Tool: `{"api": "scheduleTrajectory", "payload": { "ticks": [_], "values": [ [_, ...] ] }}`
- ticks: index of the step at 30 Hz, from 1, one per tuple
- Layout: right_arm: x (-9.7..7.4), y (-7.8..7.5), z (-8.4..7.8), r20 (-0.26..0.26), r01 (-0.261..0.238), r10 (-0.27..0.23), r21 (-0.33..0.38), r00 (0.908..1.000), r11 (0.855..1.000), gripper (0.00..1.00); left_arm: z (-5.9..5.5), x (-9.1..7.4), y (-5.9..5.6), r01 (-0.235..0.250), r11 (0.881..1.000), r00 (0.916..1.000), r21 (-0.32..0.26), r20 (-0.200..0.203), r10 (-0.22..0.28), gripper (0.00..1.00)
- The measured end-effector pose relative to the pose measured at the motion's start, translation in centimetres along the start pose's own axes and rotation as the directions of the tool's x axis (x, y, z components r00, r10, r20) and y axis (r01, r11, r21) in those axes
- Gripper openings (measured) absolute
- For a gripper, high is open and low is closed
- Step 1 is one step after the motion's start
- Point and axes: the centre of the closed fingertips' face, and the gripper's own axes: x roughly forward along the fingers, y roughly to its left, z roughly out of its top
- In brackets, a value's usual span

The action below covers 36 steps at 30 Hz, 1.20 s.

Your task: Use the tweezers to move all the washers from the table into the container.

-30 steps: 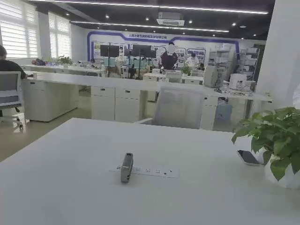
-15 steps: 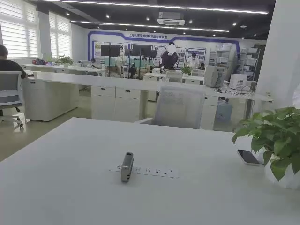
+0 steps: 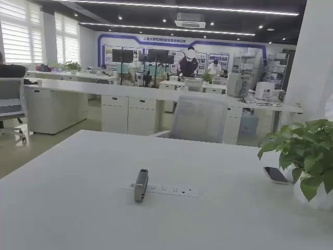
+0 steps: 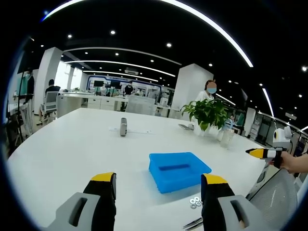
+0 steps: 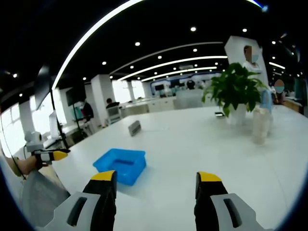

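My left claw (image 4: 159, 179) and right claw (image 5: 155, 176) are both wide open and hold nothing, I think because the tweezers (image 4: 193, 223) lie waiting by the washers (image 4: 196, 201), just beside the blue container (image 4: 178, 171) near the edge of the bench (image 4: 72, 149).

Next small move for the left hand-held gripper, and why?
Probably ease the left hand-held gripper down onto the tweezers lying just ahead of it on the table. Its jaws stand open and empty, and the washers lie loose beside the blue container, not in it.
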Motion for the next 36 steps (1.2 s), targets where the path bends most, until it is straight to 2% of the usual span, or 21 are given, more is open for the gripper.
{"api": "scheduleTrajectory", "payload": {
  "ticks": [13, 19, 23, 27, 30, 32, 36],
  "values": [
    [0.0, 0.0, -0.1, -0.006, 0.002, -0.002, -0.013, 1.0000, 1.000, 0.66, -0.3, 0.0, -0.1, 0.002, 1.000, 0.9998, 0.009, -0.020, -0.002, 0.72],
    [0.1, -0.3, 0.2, 0.000, 0.027, -0.027, -0.042, 0.9996, 0.999, 0.74, -0.6, 0.0, -0.1, 0.002, 1.000, 0.9990, 0.006, -0.045, -0.002, 0.69],
    [0.1, -0.8, 0.2, -0.001, 0.038, -0.038, -0.034, 0.9993, 0.999, 0.78, -0.4, 0.0, -0.3, 0.017, 1.000, 0.9991, 0.001, -0.038, -0.017, 0.66],
    [0.2, -1.3, -0.1, -0.014, 0.041, -0.042, -0.034, 0.9990, 0.999, 0.81, -0.4, 0.1, -0.3, 0.020, 1.000, 0.9988, 0.005, -0.044, -0.020, 0.67],
    [0.3, -1.4, -0.7, -0.056, 0.040, -0.042, -0.033, 0.9976, 0.999, 0.82, -0.1, 0.1, -0.3, 0.007, 0.999, 0.9995, 0.043, -0.029, -0.006, 0.70],
    [0.4, -1.4, -0.9, -0.066, 0.040, -0.042, -0.039, 0.9969, 0.998, 0.82, -0.1, 0.1, -0.6, 0.030, 0.999, 0.9990, 0.019, -0.033, -0.029, 0.69],
    [0.4, -1.1, -0.8, -0.074, 0.027, -0.030, -0.046, 0.9968, 0.999, 0.79, -0.3, 0.1, -0.5, 0.027, 0.999, 0.9985, 0.026, -0.048, -0.026, 0.71]
  ]
}}
